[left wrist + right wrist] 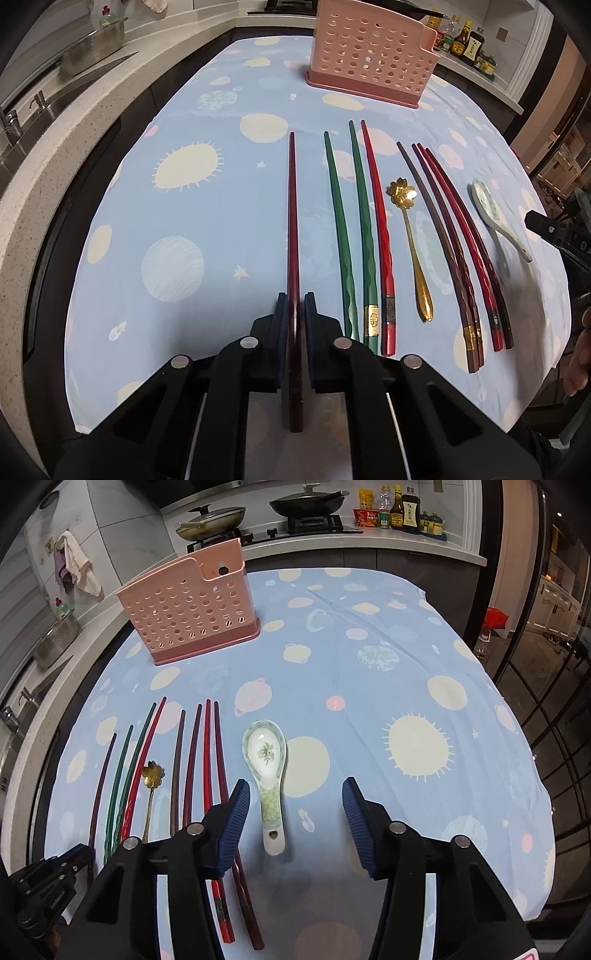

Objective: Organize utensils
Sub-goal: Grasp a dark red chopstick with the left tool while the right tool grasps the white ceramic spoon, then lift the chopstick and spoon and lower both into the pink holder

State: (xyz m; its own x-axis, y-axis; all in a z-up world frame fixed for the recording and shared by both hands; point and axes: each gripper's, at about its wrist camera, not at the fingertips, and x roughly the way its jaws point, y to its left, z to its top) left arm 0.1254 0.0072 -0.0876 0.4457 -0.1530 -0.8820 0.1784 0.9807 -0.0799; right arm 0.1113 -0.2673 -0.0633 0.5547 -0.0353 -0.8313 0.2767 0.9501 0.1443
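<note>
Two handheld grippers worked over a table covered in a pale blue cloth printed with suns and planets. The left gripper had its blue-padded fingers clamped on the thick end of a dark red chopstick, which pointed away along the cloth. The right gripper was spread wide, hovering just above the handle of a white ceramic soup spoon with a green flower pattern. Between them lay a row of green, red and dark brown chopsticks with a gold flower-shaped spoon among them. Farther back, a pink perforated plastic utensil holder stood upright.
</note>
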